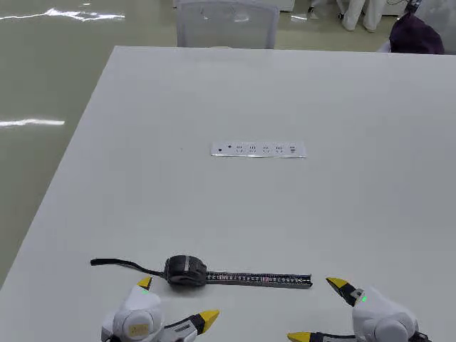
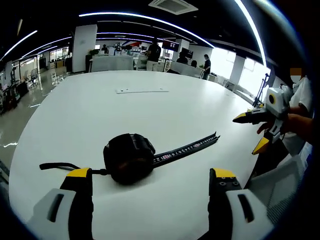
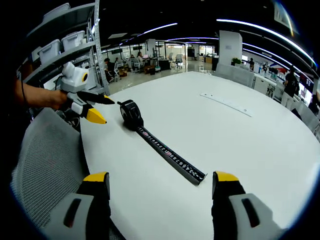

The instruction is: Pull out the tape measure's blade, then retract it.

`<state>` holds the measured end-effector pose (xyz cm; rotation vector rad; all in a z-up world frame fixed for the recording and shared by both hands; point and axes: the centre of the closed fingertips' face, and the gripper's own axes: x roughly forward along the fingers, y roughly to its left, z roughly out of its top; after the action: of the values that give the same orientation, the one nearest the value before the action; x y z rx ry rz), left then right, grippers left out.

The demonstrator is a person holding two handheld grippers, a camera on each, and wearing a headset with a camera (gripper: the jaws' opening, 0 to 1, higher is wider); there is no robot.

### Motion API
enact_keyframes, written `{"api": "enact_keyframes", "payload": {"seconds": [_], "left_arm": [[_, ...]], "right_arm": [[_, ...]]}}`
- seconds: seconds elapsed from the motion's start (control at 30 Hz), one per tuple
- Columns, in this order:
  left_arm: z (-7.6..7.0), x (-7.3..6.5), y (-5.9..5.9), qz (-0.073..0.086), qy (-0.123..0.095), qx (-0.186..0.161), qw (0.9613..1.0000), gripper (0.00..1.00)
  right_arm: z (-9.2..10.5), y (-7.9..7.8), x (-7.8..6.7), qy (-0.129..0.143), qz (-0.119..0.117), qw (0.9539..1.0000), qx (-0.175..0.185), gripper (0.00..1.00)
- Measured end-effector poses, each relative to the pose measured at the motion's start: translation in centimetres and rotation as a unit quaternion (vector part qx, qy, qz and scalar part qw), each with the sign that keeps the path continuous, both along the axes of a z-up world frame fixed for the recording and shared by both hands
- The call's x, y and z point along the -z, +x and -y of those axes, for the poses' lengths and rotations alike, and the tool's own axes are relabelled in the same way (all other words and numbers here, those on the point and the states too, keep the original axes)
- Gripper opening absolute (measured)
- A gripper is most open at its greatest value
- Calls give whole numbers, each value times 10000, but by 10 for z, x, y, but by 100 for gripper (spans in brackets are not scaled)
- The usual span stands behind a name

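Note:
A black tape measure (image 1: 185,271) lies near the front edge of the white table (image 1: 271,107), its dark blade (image 1: 260,278) drawn out flat to the right and its wrist strap (image 1: 114,264) trailing left. My left gripper (image 1: 178,303) stands open just in front of the case, touching nothing. In the left gripper view the case (image 2: 129,157) sits between and beyond my jaws. My right gripper (image 1: 317,308) is open too, a little short of the blade's tip (image 3: 197,176), which lies loose on the table in the right gripper view.
A white power strip (image 1: 258,149) is set into the table's middle. A pale chair (image 1: 226,25) stands at the far edge. A mesh chair back (image 3: 45,160) is close by my right gripper. Several people stand far off in the room.

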<state>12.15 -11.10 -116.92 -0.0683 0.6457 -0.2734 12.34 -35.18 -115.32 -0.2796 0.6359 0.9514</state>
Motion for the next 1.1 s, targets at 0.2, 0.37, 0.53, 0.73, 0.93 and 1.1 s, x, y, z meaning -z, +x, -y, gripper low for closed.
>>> {"api": "enact_keyframes", "payload": {"seconds": [0.2, 0.37, 0.53, 0.73, 0.93, 1.1], "left_arm": [[1, 5, 6, 16, -13, -144, 9999, 94], [0, 7, 12, 71, -106, -287, 9995, 89], [-4, 8, 18, 143, -167, -482, 9986, 87], [-9, 13, 24, 138, -148, -653, 9977, 88], [-11, 14, 32, 87, -237, -850, 9961, 84], [-11, 18, 38, 80, -333, -1068, 9937, 84]], "right_arm": [[1, 3, 7, -46, -26, 9997, -258, 81], [4, 6, 14, -132, -39, 9986, -520, 76], [7, 8, 21, -166, -63, 9966, -799, 72], [11, 16, 26, -270, 29, 9926, -1180, 65], [15, 25, 31, -383, 99, 9881, -1485, 59], [18, 32, 34, -421, 146, 9847, -1684, 55]]}}
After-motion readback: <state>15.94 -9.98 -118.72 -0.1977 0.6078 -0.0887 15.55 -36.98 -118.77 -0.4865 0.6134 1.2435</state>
